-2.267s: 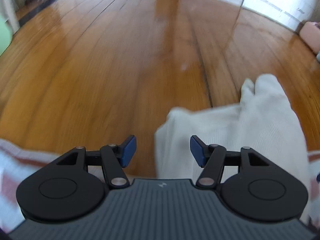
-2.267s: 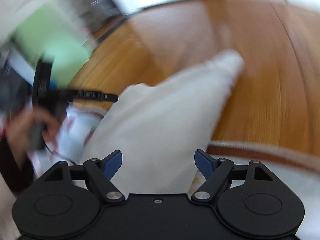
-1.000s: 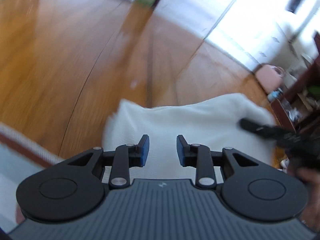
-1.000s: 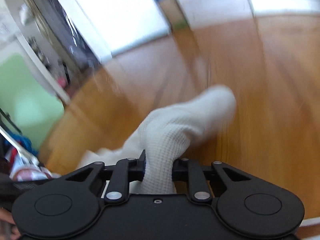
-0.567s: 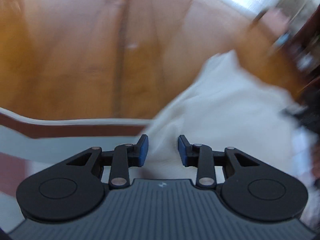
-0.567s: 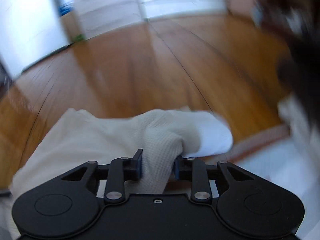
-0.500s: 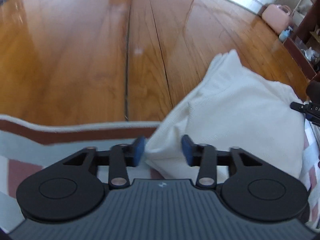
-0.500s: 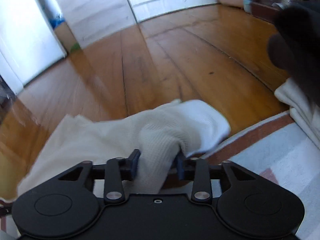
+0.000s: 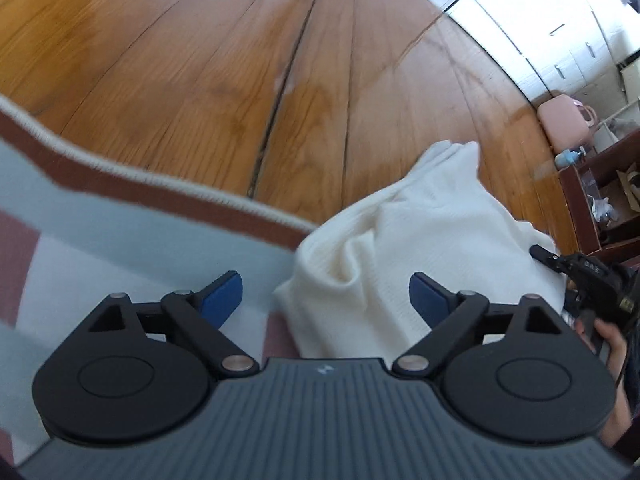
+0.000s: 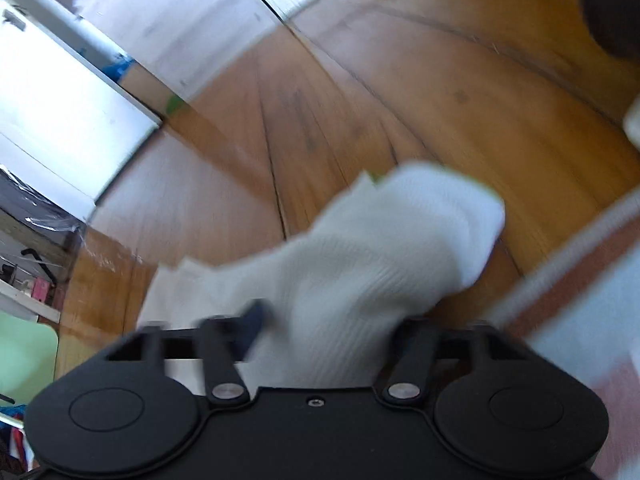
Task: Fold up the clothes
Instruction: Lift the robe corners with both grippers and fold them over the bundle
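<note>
A white knit garment lies half on the wooden floor and half on a striped rug. My left gripper hangs low over its near crumpled edge. Its jaws are opening, and its blue pads stand wide apart without touching the cloth. In the blurred right wrist view a thick bunch of the garment rises between the jaws of my right gripper. Those jaws are closing, but the left pad still shows just beside the cloth. The right pad is hidden behind the cloth.
A hand with the other gripper is at the garment's right edge. A pink bag and a dark wooden shelf stand at the far right, beyond white cabinets. The rug's brown border runs past the bunch.
The left jaws have spread wide and the left gripper has sunk closer to the garment's edge. The right gripper has rolled and swung, and its jaws now stand wider around the bunch.
</note>
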